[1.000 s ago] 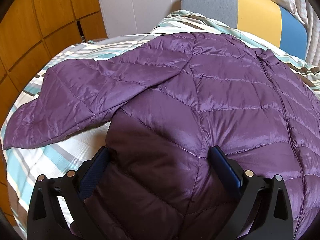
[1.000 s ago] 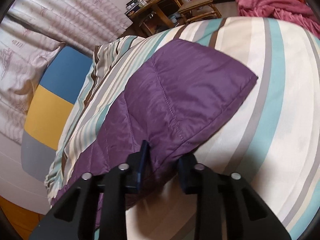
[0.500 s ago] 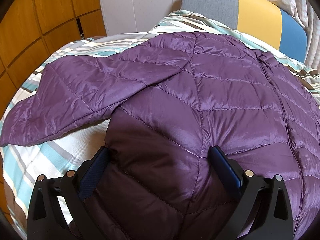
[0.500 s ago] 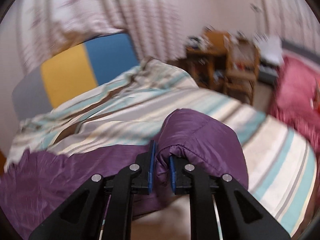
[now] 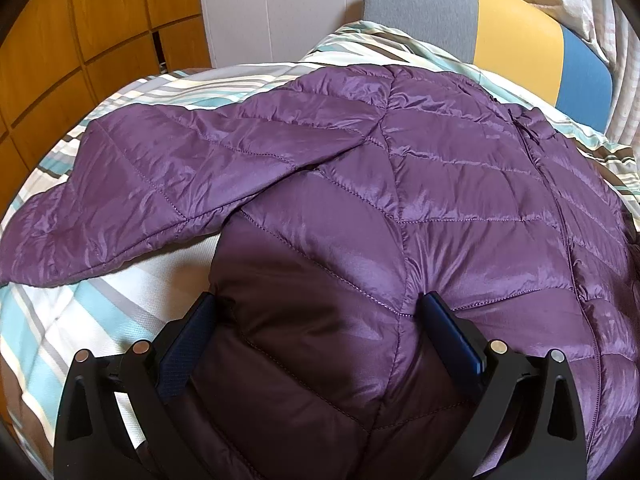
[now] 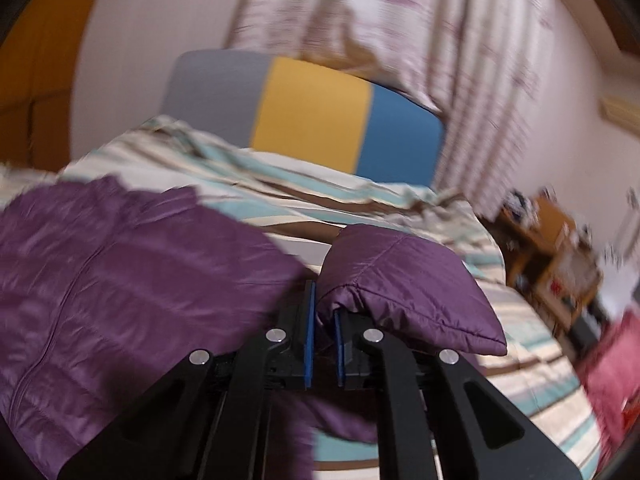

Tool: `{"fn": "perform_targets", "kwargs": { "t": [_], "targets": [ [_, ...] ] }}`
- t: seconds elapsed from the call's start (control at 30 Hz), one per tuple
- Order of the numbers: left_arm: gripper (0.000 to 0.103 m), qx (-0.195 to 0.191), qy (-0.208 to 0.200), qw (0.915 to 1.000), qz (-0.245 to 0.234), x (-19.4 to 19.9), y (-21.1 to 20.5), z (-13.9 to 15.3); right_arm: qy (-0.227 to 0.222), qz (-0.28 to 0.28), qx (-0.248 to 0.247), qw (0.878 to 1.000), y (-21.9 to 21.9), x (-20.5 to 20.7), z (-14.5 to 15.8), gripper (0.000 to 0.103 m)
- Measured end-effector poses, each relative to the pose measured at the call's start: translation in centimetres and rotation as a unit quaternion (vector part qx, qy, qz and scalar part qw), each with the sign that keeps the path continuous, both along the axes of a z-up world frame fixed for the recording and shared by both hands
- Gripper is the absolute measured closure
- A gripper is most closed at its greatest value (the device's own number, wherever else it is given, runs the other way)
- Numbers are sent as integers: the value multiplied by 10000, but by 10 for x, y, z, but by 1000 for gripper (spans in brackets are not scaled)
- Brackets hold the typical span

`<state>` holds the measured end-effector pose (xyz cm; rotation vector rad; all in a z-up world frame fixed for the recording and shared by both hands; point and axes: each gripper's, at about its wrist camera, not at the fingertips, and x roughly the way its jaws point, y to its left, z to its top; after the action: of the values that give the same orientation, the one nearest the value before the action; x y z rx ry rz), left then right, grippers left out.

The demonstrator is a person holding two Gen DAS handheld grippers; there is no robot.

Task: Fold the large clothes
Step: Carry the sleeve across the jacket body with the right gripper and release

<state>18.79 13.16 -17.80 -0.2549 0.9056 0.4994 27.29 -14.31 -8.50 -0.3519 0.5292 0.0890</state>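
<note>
The jacket (image 5: 440, 184) is quilted synthetic cloth with a slight sheen and stitched seams. The bed cover (image 5: 60, 320) is matt striped woven cloth. The wardrobe (image 5: 80, 32) is smooth wood panel. The gripper fingers (image 5: 452, 332) carry textured blue pads on matt black plastic.

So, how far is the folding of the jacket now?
Early stage. Done: the jacket lies spread on the bed, zipped side up. In hand: the right gripper is shut on the right sleeve, lifted off the bed; the left gripper is open and straddles the hem. Left: the left sleeve lies spread out, unfolded, and the body is not folded.
</note>
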Motion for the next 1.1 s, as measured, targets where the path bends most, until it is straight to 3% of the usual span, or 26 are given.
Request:
{"fn": "perform_targets", "kwargs": {
  "t": [0.13,0.37,0.5,0.53,0.57,0.93,1.1],
  "targets": [
    [3,-8,-17,10000,0,0,0,0,-179,600,-728,9954,56,-12,-18,96],
    [3,-33,-32,10000,-1,0,0,0,-380,1479,-1472,9772,127,-35,-51,96],
    [3,-70,-52,10000,-4,0,1,0,-529,2211,-2564,9395,161,-56,-89,96],
    [3,-77,-61,10000,-5,0,1,0,-541,2419,-2900,9244,168,-60,-104,94],
    [3,-82,-67,9999,-6,0,1,0,-537,2486,-3036,9182,170,-62,-112,94],
    [3,-88,-71,9999,-7,-1,2,0,-515,2615,-3082,9132,171,-41,-117,88],
    [3,-131,-84,9999,-11,0,3,0,-779,2744,-3517,8916,180,-52,-121,88]
  ]
}}
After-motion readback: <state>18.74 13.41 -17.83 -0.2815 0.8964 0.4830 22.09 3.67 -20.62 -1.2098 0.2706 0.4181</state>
